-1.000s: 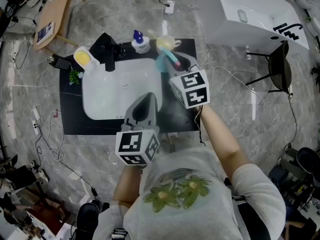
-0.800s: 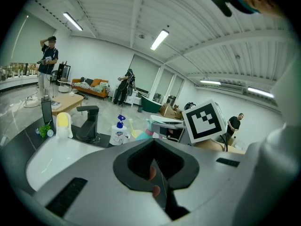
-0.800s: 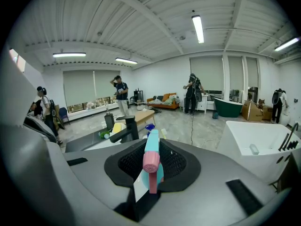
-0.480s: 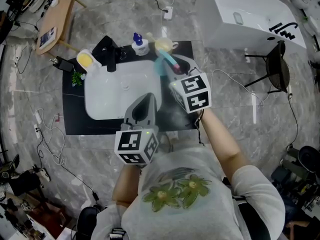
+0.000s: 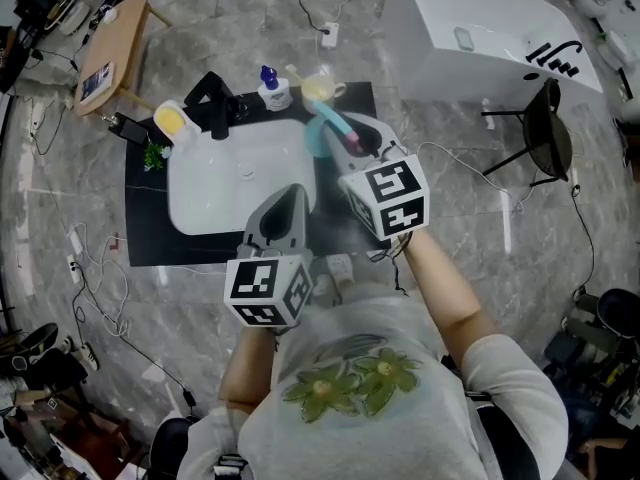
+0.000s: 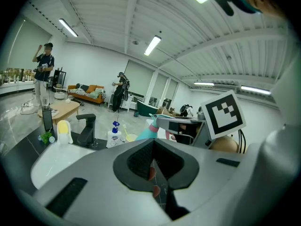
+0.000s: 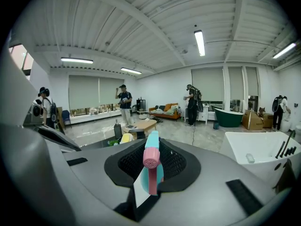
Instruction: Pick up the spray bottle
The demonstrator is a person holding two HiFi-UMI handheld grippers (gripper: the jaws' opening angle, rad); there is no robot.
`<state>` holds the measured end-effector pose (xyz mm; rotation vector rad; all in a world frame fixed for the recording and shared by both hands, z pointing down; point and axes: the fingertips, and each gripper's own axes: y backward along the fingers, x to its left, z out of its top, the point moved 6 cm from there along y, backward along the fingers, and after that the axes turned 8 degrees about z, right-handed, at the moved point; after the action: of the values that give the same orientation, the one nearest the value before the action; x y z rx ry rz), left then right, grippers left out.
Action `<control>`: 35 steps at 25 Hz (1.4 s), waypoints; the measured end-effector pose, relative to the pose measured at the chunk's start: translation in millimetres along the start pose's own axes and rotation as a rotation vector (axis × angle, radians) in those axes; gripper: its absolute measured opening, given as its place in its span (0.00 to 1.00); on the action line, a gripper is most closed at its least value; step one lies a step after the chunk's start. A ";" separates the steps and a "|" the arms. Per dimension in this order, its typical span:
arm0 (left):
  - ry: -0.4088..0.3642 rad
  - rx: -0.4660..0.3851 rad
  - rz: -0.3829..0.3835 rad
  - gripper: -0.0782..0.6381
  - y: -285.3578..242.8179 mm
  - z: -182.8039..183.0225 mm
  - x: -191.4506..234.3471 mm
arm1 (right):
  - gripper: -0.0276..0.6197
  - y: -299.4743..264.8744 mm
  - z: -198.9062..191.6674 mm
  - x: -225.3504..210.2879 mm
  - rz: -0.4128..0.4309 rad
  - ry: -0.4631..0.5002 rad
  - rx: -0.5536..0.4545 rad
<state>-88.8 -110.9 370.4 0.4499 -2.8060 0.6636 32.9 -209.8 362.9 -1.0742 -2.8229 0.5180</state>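
The spray bottle (image 5: 326, 128) is teal with a pink nozzle and is lifted above the right edge of the white sink (image 5: 190, 203). My right gripper (image 5: 352, 140) is shut on it. In the right gripper view the bottle (image 7: 152, 160) stands upright between the jaws of that gripper (image 7: 150, 185), nozzle towards the camera. My left gripper (image 5: 286, 206) hovers over the sink's near rim with its jaws together and nothing in them. The left gripper view shows its closed jaws (image 6: 154, 172) and, beyond them, the held bottle (image 6: 145, 132).
The sink sits in a black counter (image 5: 145, 243) with a black faucet (image 5: 214, 108), a soap pump bottle (image 5: 270, 90), a yellow cup (image 5: 320, 88) and a yellow holder (image 5: 172, 120). A white bathtub (image 5: 480, 38), a black chair (image 5: 552, 138) and a wooden table (image 5: 110, 43) stand around.
My right gripper has risen with the spray bottle and drawn a little nearer the person. The left gripper has lifted slightly too.
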 end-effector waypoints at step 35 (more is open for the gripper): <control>0.001 -0.136 -0.069 0.12 84.0 -1.2 -40.0 | 0.17 145.1 30.0 96.6 0.060 0.080 -0.166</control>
<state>-80.3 -29.2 326.8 0.5173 -2.7975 0.4556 46.3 -53.6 281.1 -1.1830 -2.8110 0.2415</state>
